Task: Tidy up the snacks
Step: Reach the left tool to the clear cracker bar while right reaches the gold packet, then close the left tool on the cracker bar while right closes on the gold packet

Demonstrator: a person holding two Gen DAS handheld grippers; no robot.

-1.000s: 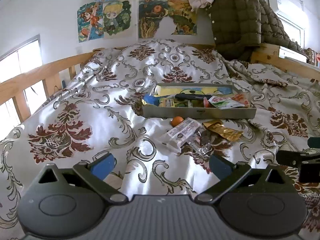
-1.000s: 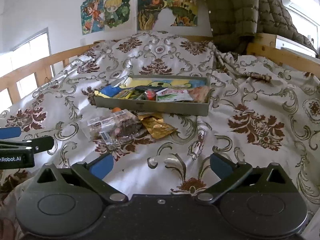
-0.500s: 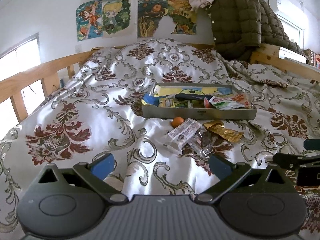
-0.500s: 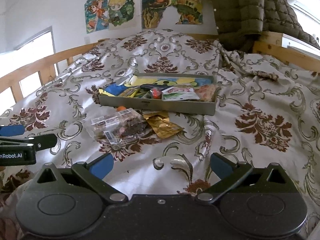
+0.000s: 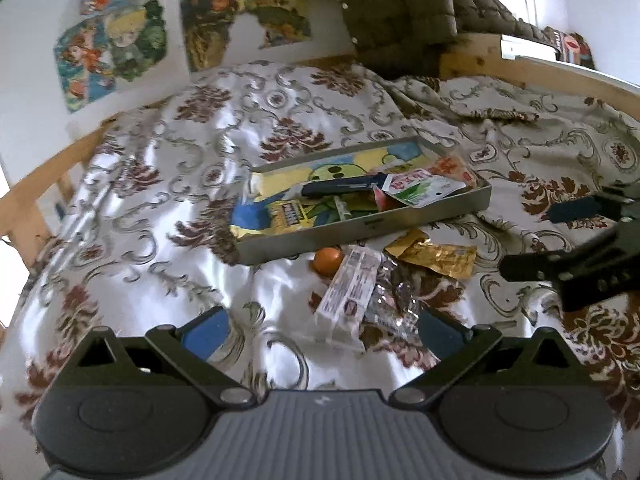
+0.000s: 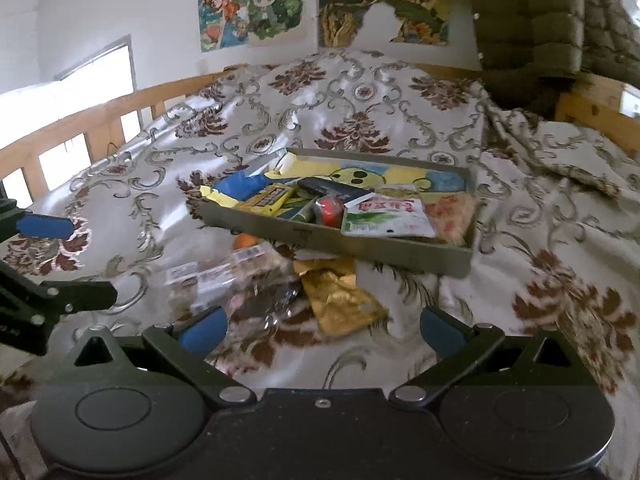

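Note:
A shallow grey tray [image 5: 400, 222] [image 6: 360, 246] lies on the patterned bedspread and holds several snack packets. In front of it lie an orange ball [image 5: 327, 261] [image 6: 245, 241], a clear wrapped packet [image 5: 349, 292] [image 6: 216, 276], a crinkled silver wrapper [image 5: 394, 300] and a gold packet [image 5: 436, 256] [image 6: 340, 304]. My left gripper [image 5: 320, 328] is open, just short of the clear packet, holding nothing. My right gripper [image 6: 320, 326] is open above the gold packet's near end. Each gripper shows at the edge of the other's view: right gripper [image 5: 576, 240], left gripper [image 6: 52, 264].
The bedspread [image 5: 140, 200] covers the whole bed. Wooden rails [image 6: 80, 120] run along the left side and far right [image 5: 520, 64]. A green quilted jacket [image 6: 532, 16] hangs at the head. Posters [image 6: 256, 8] cover the wall behind.
Both grippers have moved forward and lower toward the loose snacks in front of the tray. The views have tilted. Both stay open.

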